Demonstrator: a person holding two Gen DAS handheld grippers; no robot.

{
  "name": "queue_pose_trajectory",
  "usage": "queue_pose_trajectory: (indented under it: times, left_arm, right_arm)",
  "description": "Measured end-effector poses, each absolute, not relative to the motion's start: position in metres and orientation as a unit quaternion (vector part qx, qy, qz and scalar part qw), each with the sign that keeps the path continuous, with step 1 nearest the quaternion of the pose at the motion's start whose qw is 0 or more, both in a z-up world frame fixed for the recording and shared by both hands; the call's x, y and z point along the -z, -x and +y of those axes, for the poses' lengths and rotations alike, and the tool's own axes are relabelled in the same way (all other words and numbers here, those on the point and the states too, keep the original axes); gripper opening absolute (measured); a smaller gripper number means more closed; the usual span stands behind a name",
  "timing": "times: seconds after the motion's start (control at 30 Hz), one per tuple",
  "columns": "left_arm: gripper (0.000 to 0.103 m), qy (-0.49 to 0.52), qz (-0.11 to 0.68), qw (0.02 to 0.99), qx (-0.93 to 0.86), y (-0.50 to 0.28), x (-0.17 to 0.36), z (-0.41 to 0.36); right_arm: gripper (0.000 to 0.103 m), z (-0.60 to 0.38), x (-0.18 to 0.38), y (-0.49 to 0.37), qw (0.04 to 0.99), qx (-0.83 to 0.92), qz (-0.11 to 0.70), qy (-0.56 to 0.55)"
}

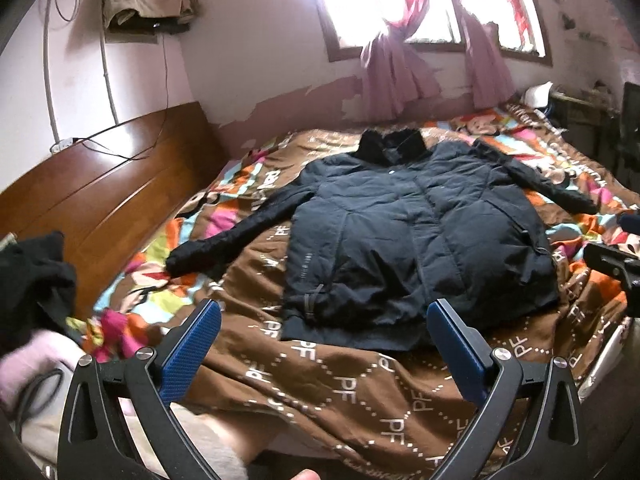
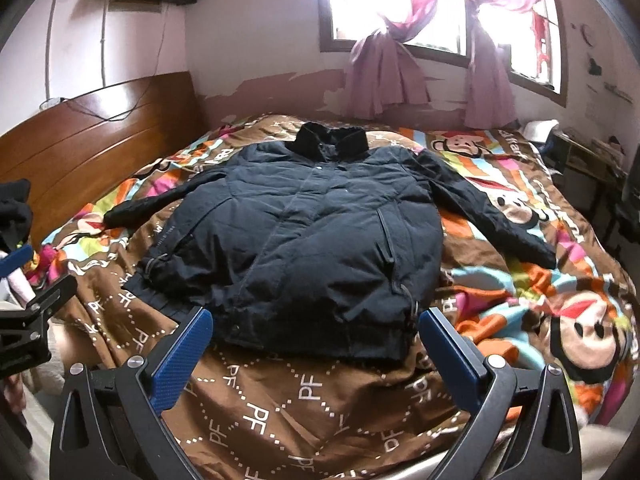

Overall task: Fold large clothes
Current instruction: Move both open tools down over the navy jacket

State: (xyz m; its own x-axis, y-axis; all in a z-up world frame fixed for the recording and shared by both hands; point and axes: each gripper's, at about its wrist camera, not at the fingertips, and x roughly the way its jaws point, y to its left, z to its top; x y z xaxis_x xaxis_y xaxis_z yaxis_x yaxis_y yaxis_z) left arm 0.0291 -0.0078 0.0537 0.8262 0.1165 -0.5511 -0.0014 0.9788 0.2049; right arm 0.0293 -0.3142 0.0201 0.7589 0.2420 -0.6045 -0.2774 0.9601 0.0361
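Observation:
A large dark navy padded jacket [image 1: 404, 236] [image 2: 296, 236] lies flat and face up on the bed, collar toward the window, both sleeves spread out to the sides. My left gripper [image 1: 324, 320] hovers open above the near edge of the bed, just short of the jacket's hem, nothing between its blue pads. My right gripper [image 2: 316, 328] is also open and empty, its fingers framing the hem's right part. The left sleeve cuff [image 1: 188, 260] rests toward the headboard; the right sleeve cuff [image 2: 536, 252] points to the right side of the bed.
A brown and multicoloured cartoon quilt [image 1: 352, 392] [image 2: 520, 300] covers the bed. A wooden headboard [image 1: 92, 200] stands at the left, with dark and pink clothes [image 1: 36, 292] heaped near it. Pink curtains [image 2: 384, 76] hang at the window. Furniture [image 2: 588, 160] lines the right wall.

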Motion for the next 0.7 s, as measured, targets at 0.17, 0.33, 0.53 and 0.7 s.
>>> queue_pose_trajectory:
  times: [0.17, 0.33, 0.53, 0.7]
  left_arm:
    - [0.101, -0.137, 0.302, 0.943, 0.002, -0.052, -0.105, -0.013]
    - [0.101, -0.130, 0.312, 0.941, 0.029, -0.080, -0.157, -0.016]
    - [0.101, -0.096, 0.319, 0.941, 0.055, -0.134, -0.195, -0.020]
    - [0.101, -0.047, 0.371, 0.925, 0.060, -0.195, -0.215, -0.026]
  right_arm:
    - [0.103, -0.316, -0.054, -0.046, 0.925, -0.163, 0.340, 0.051]
    - [0.103, -0.329, -0.098, -0.069, 0.918, -0.170, 0.349, 0.080]
    - [0.103, -0.352, -0.142, -0.116, 0.928, -0.132, 0.331, 0.103]
    - [0.103, -0.379, -0.165, -0.165, 0.937, -0.100, 0.326, 0.071]
